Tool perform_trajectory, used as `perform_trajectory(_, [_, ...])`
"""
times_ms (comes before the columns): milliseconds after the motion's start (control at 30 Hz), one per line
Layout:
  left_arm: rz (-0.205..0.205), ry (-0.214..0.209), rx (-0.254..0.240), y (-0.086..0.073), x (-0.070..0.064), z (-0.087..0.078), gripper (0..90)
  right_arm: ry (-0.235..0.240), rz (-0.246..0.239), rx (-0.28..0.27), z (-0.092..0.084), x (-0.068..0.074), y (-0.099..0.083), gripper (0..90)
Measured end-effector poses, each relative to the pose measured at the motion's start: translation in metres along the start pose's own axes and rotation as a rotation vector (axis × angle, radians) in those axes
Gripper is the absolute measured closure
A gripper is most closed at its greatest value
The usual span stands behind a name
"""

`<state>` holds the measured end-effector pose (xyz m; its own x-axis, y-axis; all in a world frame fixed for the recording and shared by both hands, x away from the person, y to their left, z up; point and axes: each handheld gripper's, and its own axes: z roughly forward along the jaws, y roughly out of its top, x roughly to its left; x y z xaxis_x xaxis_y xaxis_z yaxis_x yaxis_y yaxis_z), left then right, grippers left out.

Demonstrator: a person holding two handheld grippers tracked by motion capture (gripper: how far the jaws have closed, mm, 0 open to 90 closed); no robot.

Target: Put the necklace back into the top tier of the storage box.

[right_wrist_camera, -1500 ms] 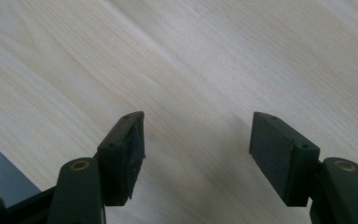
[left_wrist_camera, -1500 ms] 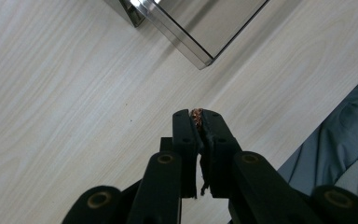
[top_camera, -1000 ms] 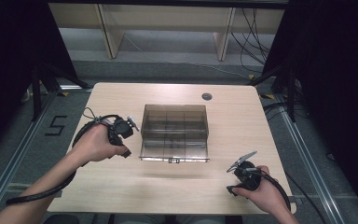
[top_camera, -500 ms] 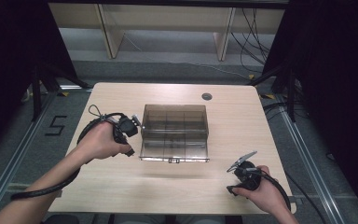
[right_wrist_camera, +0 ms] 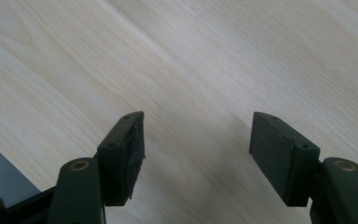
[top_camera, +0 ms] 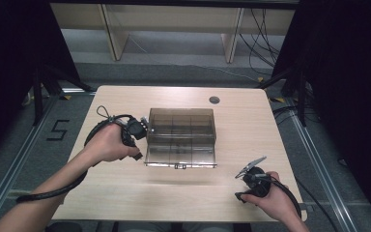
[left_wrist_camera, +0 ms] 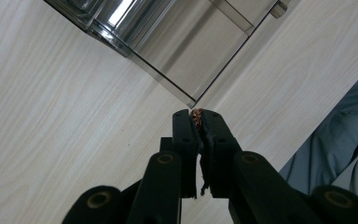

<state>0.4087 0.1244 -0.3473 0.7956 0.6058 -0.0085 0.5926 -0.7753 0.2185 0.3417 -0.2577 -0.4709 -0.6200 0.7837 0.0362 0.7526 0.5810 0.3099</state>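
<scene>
Item: clear smoke-tinted plastic organizer box (top_camera: 181, 137), lid shut, divided into compartments visible through the top; small latch on its near edge.
Location: middle of the tabletop (top_camera: 125, 193), long side facing the person.
Contents: cannot be told through the tinted lid.
Left hand-held gripper (top_camera: 136, 129): at 9 o'clock of the box, just beside its left wall; in the left gripper view (left_wrist_camera: 196, 114) its jaws are pressed together, with a small coppery-orange speck between the tips that cannot be identified; tips point at a corner of the box, very near it, whether touching cannot be told.
Left hand (top_camera: 107, 144): wrapped around the gripper body, black cable looping at 10 o'clock of it.
Right hand-held gripper (top_camera: 252, 178): at 4 o'clock of the box, well apart from it, near the front edge of the tabletop; in the right gripper view (right_wrist_camera: 198, 140) the jaws stand wide apart over bare wood, nothing between them.
Right hand (top_camera: 275, 203): holding the gripper from below.
Cable port (top_camera: 214, 100): round dark grommet at 1 o'clock of the box.
Writing: floor mark (top_camera: 58, 130) reading "5", at 9 o'clock beyond the tabletop; no label or brand readable on the box.
</scene>
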Motion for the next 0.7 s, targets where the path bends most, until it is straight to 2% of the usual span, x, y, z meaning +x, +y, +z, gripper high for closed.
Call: perform_trajectory(700, [0.038, 0.009, -0.004, 0.019, -0.006, 0.0, 84.5, -0.003, 0.005, 0.001, 0.0, 0.0, 0.0, 36.5])
